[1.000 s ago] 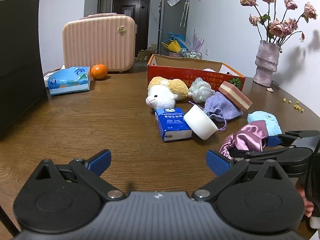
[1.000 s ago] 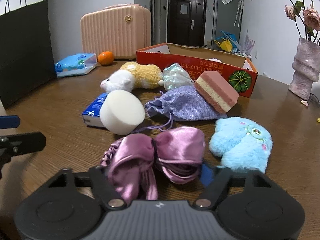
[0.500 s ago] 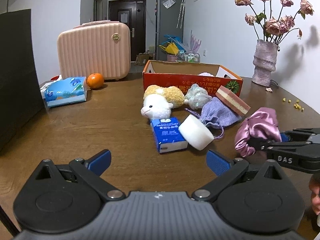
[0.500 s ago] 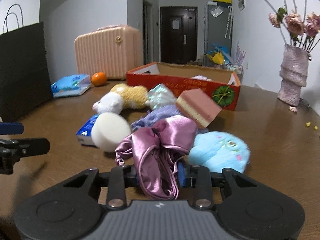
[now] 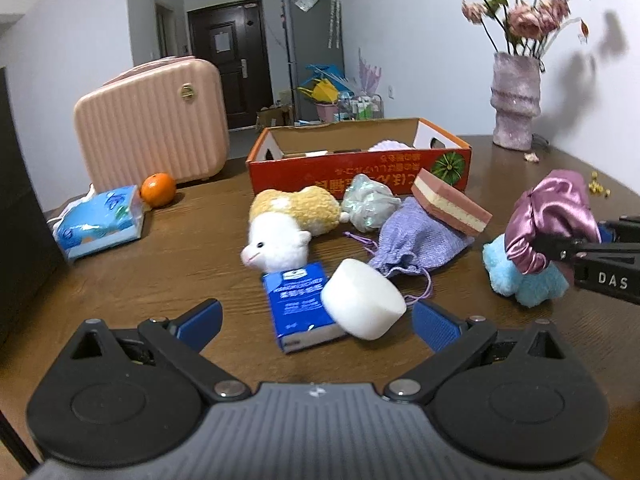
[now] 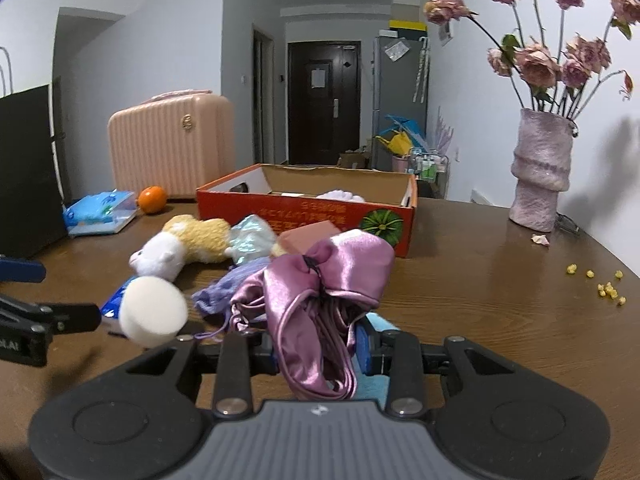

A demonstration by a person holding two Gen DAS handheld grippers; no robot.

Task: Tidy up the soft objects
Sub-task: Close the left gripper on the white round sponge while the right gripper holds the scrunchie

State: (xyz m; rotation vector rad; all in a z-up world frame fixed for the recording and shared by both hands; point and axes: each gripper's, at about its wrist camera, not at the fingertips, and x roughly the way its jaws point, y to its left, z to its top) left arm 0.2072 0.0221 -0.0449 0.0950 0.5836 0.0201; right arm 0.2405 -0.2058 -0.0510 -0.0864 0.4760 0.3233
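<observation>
my right gripper (image 6: pixel 316 354) pinches the pink satin pouch (image 6: pixel 320 288), its jaws drawn in close on the gathered cloth, and the pouch hangs clear of the wooden table (image 6: pixel 480 300). the bulk of it billows up and ahead of the jaws, with a loose tail drooping back toward me. the open red cardboard box (image 6: pixel 304 210) lies straight ahead of these jaws and a little to their left, beyond the scatter of soft things, its long side set across my line of reach. as i judge it, the coming move is a carry forward over the pile and a release above the box's near wall. my right hand is the nearer one to the box's right end.

my left gripper (image 5: pixel 316 320) hangs with jaws spread wide and nothing between them. just ahead of them sit the white sponge cylinder (image 5: pixel 362 300) and the blue tissue pack (image 5: pixel 298 306), touching each other. farther ahead are the plush lamb (image 5: pixel 288 226) and the lilac drawstring bag (image 5: pixel 416 240), with a layered sponge block (image 5: pixel 450 202) leaning on it. the blue fluffy toy (image 5: pixel 516 280) rests under my right jaws.

inside the box i can make out something pale and fluffy (image 6: pixel 340 196); the rest of its floor is hidden by the near wall.
</observation>
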